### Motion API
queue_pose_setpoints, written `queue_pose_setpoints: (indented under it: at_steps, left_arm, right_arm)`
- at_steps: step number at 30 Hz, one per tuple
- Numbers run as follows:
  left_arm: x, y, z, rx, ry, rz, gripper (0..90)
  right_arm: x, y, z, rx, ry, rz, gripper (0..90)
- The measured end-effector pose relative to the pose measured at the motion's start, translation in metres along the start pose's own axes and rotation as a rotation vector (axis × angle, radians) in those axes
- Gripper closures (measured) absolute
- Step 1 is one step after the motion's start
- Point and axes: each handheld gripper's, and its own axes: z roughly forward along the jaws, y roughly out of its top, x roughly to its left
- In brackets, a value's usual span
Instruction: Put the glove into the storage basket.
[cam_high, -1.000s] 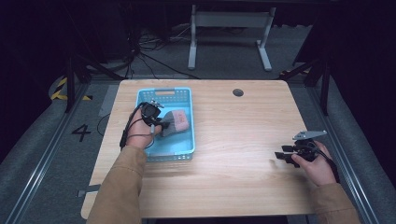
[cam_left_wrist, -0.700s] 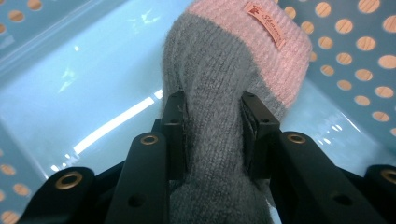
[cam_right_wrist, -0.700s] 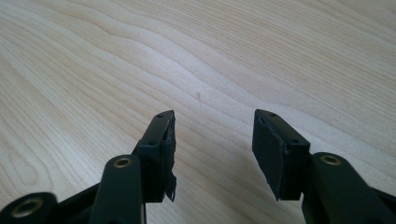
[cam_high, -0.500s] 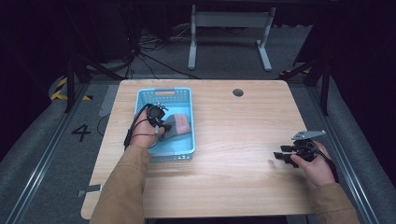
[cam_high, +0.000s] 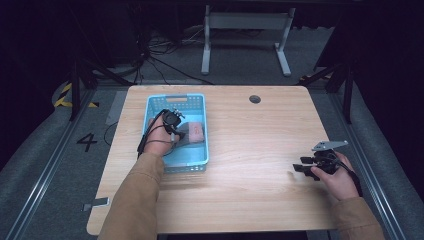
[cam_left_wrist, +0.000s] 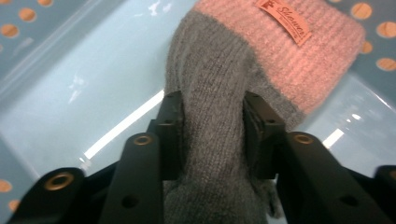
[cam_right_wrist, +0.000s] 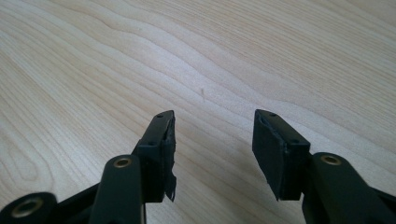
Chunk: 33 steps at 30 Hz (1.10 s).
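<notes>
Knitted sock (cam_left_wrist: 219, 93) lies in blue basket (cam_high: 200, 107).

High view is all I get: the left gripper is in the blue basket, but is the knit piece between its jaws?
Observer: Yes. The left gripper, whose jaws have just been opening, has the knit piece between them, its grey part touching both pads.
Operator: And the right gripper?
Observer: The right gripper is open over the table, nothing between its jaws.
Operator: Any marking on the knit?
Observer: A sewn label on its pink band.
</notes>
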Motion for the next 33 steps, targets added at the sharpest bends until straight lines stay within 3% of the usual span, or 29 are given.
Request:
queue_pose_setpoints:
  at_steps: [5, 7, 12, 19, 23, 33]
  left_arm:
    - [0.0, -0.001, -0.002, -0.074, 0.009, -0.039, 34.2]
    - [0.0, 0.0, -0.006, -0.107, 0.027, -0.034, 33.6]
    - [-0.003, 0.001, -0.021, -0.173, 0.022, -0.06, 32.5]
    - [-0.021, 0.002, -0.053, -0.255, -0.036, -0.079, 32.1]
    - [-0.038, -0.001, -0.08, -0.313, -0.059, -0.063, 32.2]
    - [-0.07, -0.014, -0.112, -0.316, -0.102, -0.012, 32.5]
  right_arm:
    - [0.003, 0.003, 0.001, -0.007, 0.007, -0.013, 49.0]
    - [0.004, 0.004, 0.001, -0.013, 0.009, -0.006, 48.3]
    - [0.005, 0.008, 0.002, -0.016, 0.015, -0.012, 48.2]
    - [0.009, 0.02, 0.008, -0.023, 0.038, -0.035, 47.4]
    - [0.011, 0.028, 0.012, -0.024, 0.052, -0.044, 47.2]
    - [0.014, 0.04, 0.021, -0.021, 0.08, -0.064, 47.0]
